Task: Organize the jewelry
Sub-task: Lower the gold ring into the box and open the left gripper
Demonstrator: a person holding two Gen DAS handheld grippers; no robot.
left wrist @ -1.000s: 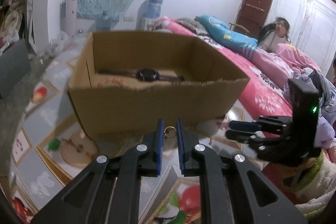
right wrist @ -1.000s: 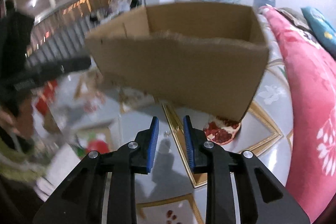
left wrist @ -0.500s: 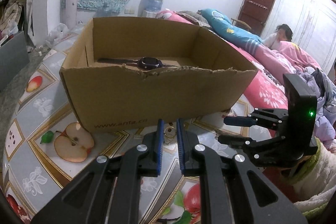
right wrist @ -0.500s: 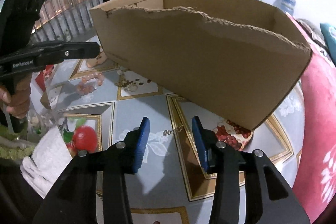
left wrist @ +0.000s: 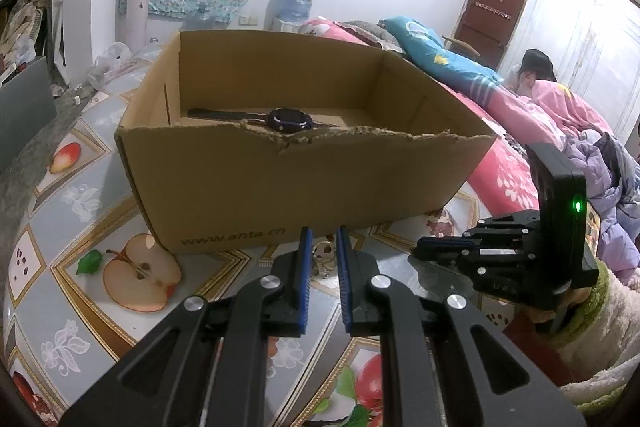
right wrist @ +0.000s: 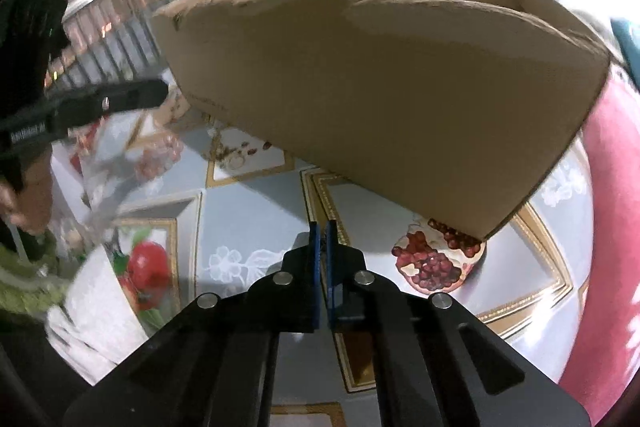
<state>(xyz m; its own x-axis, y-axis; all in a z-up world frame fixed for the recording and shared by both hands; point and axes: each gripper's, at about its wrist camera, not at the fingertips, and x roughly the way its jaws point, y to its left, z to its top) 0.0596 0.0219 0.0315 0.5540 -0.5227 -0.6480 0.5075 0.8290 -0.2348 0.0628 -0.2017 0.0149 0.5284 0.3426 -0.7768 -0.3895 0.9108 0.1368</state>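
Note:
An open cardboard box (left wrist: 296,183) stands on the fruit-patterned tablecloth (left wrist: 80,203) and holds a dark wristwatch (left wrist: 286,119). My left gripper (left wrist: 322,239) is narrowly open just above the cloth, with a gold ring and chain (left wrist: 322,254) lying between its fingertips in front of the box. My right gripper (right wrist: 320,231) is shut at the cloth near the box's (right wrist: 384,87) front corner; the small chain that lay there is hidden between its pads. The right gripper also shows in the left wrist view (left wrist: 424,251). A pink bead bracelet (right wrist: 158,157) and small gold pieces (right wrist: 236,157) lie left of the box.
A pink bed (left wrist: 508,167) runs along the table's right side, with a person (left wrist: 534,71) sitting far back. The left gripper's black body (right wrist: 80,107) crosses the right wrist view at left. A white cloth (right wrist: 96,303) lies at the near left edge.
My right gripper has closed from wide open, over the spot where the small chain lay. My left gripper has lowered slightly toward the ring in front of the box.

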